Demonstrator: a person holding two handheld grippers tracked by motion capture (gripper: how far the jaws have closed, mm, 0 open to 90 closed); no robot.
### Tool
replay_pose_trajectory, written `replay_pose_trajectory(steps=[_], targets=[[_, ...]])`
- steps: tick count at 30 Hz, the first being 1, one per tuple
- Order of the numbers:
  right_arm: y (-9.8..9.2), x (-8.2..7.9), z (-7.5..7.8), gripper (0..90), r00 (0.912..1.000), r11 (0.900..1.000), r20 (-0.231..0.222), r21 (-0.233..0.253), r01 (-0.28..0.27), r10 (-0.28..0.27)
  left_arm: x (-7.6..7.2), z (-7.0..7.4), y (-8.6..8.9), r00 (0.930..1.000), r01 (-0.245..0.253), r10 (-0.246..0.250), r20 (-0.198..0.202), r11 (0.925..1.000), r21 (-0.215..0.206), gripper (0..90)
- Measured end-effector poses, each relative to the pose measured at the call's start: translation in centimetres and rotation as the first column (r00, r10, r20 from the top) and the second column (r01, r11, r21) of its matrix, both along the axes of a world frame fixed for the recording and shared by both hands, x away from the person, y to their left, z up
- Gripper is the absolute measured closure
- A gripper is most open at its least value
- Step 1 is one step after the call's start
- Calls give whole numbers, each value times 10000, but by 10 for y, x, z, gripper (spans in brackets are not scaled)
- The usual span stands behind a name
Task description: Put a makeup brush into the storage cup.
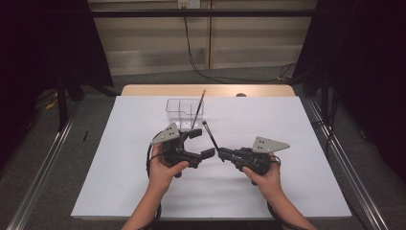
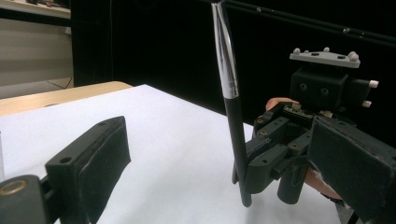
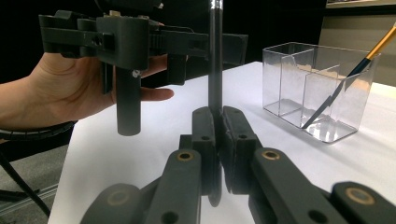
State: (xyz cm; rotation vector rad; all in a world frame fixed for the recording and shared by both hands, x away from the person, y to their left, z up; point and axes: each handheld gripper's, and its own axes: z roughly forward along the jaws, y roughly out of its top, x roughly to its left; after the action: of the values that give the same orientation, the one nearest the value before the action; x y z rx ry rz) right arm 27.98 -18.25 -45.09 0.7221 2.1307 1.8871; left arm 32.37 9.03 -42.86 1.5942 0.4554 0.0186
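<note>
- High view: a slim black brush handle with a silver metal ferrule (image 1: 211,135) is seen gripped at its lower end by the right gripper (image 1: 221,154), rising up and away from it toward the clear plastic divided organiser box (image 1: 184,113).
- In the right gripper view the jaws are pressed together on the black handle (image 3: 215,70), which stands upright between them; its top is cut off by the frame edge.
- The left gripper (image 1: 201,143) is held just beside the handle with its jaws spread wide and nothing between them; in the left gripper view the handle (image 2: 232,107) stands between the two jaws, touching neither.
- A second thin brush with a golden-orange handle (image 1: 198,109) is leaned tilted in one compartment of the clear box, its tip resting low inside, as shown in the right gripper view (image 3: 359,67).
- Everything is set on a white sheet (image 1: 119,172) laid over a light wooden table (image 1: 143,90), whose far edge shows beyond the sheet.
- Wide bare sheet is left to either side of the two hands and in front of them.
- Grey floor, metal rails and dark curtains are seen around the table, with a black cable trailing at the back wall.
- The brush head cannot be made out in any view.
</note>
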Motion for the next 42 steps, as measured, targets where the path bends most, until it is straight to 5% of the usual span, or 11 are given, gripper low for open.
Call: replay_pose_trajectory(steps=[9, 24, 34, 42], targets=[[2, -1, 0, 849, 10000, 10000, 76, -82, -36, 37, 1, -4, -3, 9999, 156, -157, -10, 9997, -193, 174], [3, -2, -1, 848, 10000, 9999, 69, -123, -31, 32, 1, -8, -7, 9978, 590, -604, -265, 9970, -497, 508], [4, -2, -1, 848, 10000, 9999, 47, -123, 6, -6, 1, -10, -5, 9954, 616, -701, -646, 9902, -1253, 744], [7, -2, -2, 847, 10000, 9999, 18, -92, -39, 39, 0, -9, -5, 9959, 607, -685, -598, 9905, -1230, 833]])
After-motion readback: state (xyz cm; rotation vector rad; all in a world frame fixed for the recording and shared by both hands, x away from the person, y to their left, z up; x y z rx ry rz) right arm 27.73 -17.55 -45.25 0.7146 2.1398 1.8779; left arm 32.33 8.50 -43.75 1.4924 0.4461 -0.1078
